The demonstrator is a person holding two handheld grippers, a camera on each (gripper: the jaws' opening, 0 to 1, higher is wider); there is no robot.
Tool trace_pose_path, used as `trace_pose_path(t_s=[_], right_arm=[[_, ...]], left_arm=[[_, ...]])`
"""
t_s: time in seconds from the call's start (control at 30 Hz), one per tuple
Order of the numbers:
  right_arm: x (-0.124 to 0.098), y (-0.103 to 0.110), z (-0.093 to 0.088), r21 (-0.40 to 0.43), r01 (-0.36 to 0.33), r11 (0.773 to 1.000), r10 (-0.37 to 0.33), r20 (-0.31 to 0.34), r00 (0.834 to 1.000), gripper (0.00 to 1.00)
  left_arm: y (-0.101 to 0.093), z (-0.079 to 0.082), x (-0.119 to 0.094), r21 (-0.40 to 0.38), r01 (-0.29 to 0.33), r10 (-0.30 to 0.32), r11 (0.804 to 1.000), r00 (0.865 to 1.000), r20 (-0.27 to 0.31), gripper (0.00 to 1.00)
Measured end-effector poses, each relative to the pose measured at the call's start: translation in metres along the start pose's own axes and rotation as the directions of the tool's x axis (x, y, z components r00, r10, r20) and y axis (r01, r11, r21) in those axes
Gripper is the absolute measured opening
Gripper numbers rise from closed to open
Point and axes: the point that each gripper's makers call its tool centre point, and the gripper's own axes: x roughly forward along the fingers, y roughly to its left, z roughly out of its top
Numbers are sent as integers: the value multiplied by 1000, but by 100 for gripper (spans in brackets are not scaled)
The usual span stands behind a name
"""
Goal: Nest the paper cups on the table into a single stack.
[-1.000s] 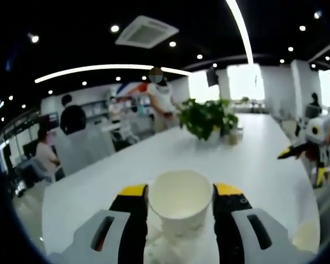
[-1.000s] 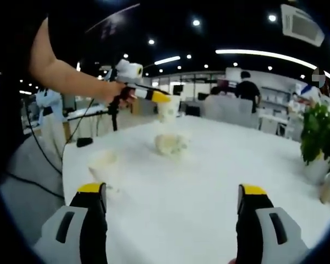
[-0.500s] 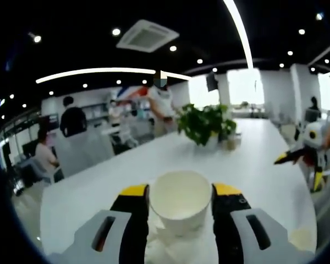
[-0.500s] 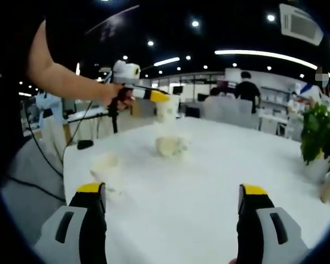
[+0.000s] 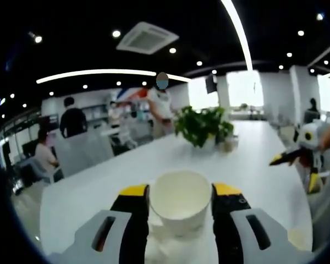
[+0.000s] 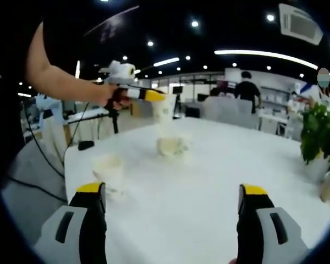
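Overhead, the left hand-held gripper (image 5: 180, 206) clamped a paper cup (image 5: 180, 201) above the counter (image 6: 220, 165); the right hand-held gripper (image 6: 173, 220) gaped empty near its edge, two more cups (image 6: 109, 168) beside.

In the left gripper view, a paper cup (image 5: 180, 199) sits upright between the jaws of the left tongs (image 5: 180, 220), touching both, above another cup (image 5: 179, 242) that lies lower between them on the tabletop (image 5: 99, 187). Beyond it, toward the far end, stands a potted plant (image 5: 201, 127); the right tongs (image 5: 297, 159) hang at the right edge. In the right gripper view, the right tongs (image 6: 173, 220) have wide-apart jaws over bare tabletop. A lone cup (image 6: 109, 171) stands just past the left jaw, a crumpled cup (image 6: 172, 146) farther back, and the held cup hangs directly above that one.
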Motion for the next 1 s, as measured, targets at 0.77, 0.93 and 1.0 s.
trace_pose_path(t_s=[0.77,0.93,1.0], right_arm=[[-5,6,9,5,1,1000,-1,25,1000,99],[-7,9,10,3,-2,1000,2,25,1000,98],[-7,10,8,2,-4,1000,4,24,1000,99]], left_arm=[[-40,9,-22,22,31,-32,999,999,9,42],[-51,11,-27,27,47,-47,999,999,12,42],[-54,11,-28,31,51,-51,998,999,10,42]])
